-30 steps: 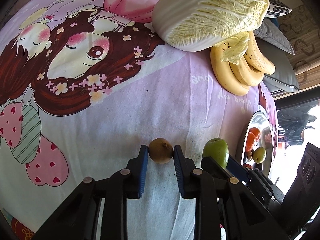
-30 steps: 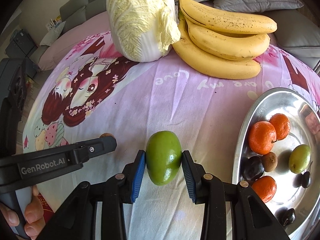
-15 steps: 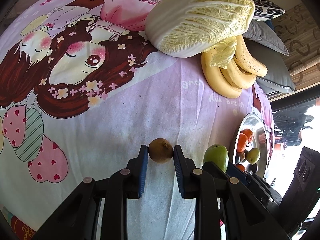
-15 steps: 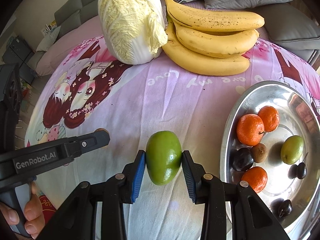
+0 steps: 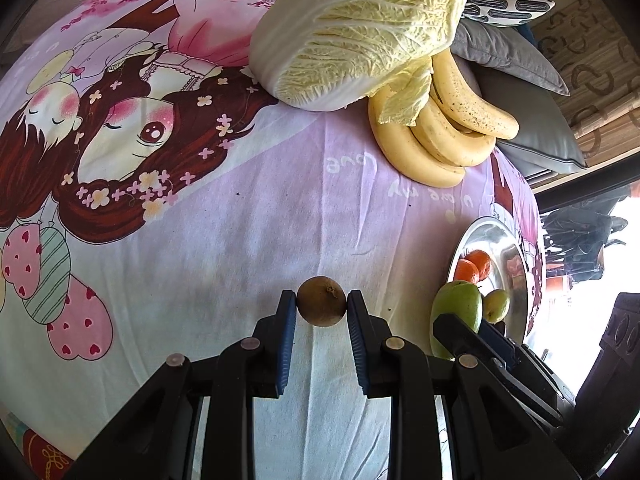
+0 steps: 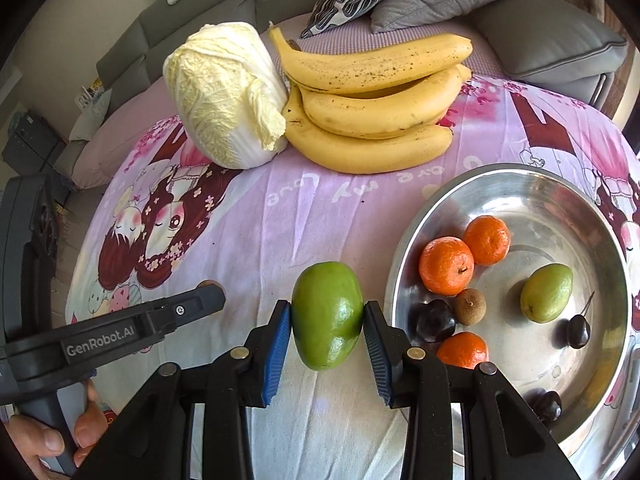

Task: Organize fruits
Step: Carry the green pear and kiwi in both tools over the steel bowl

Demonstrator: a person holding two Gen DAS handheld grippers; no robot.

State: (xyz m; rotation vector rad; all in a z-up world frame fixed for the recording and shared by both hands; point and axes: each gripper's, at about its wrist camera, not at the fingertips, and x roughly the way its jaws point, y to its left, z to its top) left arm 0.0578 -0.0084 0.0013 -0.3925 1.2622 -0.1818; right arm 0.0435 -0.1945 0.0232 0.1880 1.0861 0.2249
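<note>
Steel bowl (image 6: 404, 280) lies right of the right tool (image 6: 327, 320), nearer than the left tool (image 5: 321, 307). Right pinches an upright green fruit (image 6: 327, 314); left pinches a brown longan (image 5: 321, 306).

bananas (image 6: 376, 92): three, far;
cabbage (image 6: 226, 96): one, far left;
oranges (image 6: 446, 266): three, in dish (image 6: 600, 216);
green fruits (image 6: 327, 316): two;
brown fruits (image 5: 321, 306): two;
dark fruits (image 6: 434, 321): three;
grippers (image 6: 327, 318): two
</note>
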